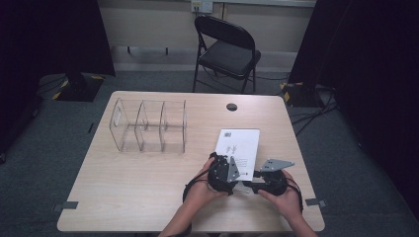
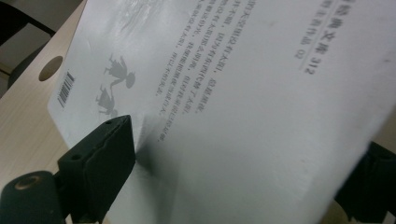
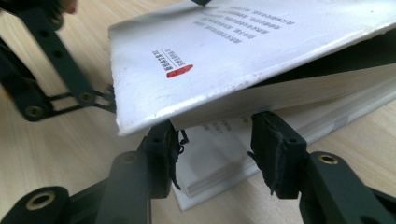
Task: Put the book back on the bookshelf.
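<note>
White book (image 1: 239, 145) near the surface's (image 1: 148, 182) right edge: barcode, "312" legible. Left hand-held gripper (image 2: 238, 163) straddles its cover, jaws apart; right hand-held gripper (image 3: 217, 149) released around its pages.

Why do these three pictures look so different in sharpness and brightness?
High view: even room light on the pale wooden table, dark curtains at both sides, the clear plastic organiser faint. Left gripper view: the white paperback book sits very close, its print soft, a dark shadow beside the black jaw. Right gripper view: the near jaws blur, and the lifted cover shades the pages beneath.
</note>
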The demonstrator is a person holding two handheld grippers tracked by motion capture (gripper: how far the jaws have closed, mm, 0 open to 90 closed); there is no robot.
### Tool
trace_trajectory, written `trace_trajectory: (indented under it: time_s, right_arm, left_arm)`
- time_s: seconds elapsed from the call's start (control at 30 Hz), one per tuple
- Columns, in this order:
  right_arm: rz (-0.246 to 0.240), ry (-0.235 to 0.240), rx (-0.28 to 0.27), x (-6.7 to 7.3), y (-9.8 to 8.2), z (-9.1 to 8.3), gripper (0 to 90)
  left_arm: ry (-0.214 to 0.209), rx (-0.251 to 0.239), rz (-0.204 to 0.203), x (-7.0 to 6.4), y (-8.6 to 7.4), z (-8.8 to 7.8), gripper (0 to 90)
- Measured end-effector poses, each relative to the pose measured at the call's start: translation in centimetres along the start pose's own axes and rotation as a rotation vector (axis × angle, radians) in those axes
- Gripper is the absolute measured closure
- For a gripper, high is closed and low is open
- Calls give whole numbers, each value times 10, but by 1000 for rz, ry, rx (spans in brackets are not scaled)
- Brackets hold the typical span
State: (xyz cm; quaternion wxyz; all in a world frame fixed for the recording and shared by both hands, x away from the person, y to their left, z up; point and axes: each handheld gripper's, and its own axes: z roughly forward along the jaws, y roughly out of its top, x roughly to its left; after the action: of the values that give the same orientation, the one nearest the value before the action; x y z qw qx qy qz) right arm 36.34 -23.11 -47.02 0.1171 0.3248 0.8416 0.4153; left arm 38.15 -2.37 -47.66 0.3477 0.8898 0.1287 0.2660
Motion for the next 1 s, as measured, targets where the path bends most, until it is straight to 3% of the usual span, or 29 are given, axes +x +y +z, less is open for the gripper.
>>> trace_trajectory:
  time_s: [0.17,0.37,0.57,0.67,0.9,1.0]
  right_arm:
    - [17,21,1,-2,-1,-1,524]
    - [15,46,-3,-4,-3,0,473]
    - [-9,43,-5,-12,-10,-9,328]
    - [-15,25,27,-17,-16,-8,306]
    - [-9,24,60,-21,-24,-1,256]
    - [-24,22,63,-21,-25,0,236]
  left_arm:
    - [14,-27,-16,1,-3,3,99]
    - [51,-43,74,-4,-1,-1,240]
    - [47,-37,84,-3,-1,-7,316]
    - [51,-50,123,-2,1,-10,351]
    - [43,-50,107,0,2,-15,401]
    - [45,-42,126,2,5,-18,432]
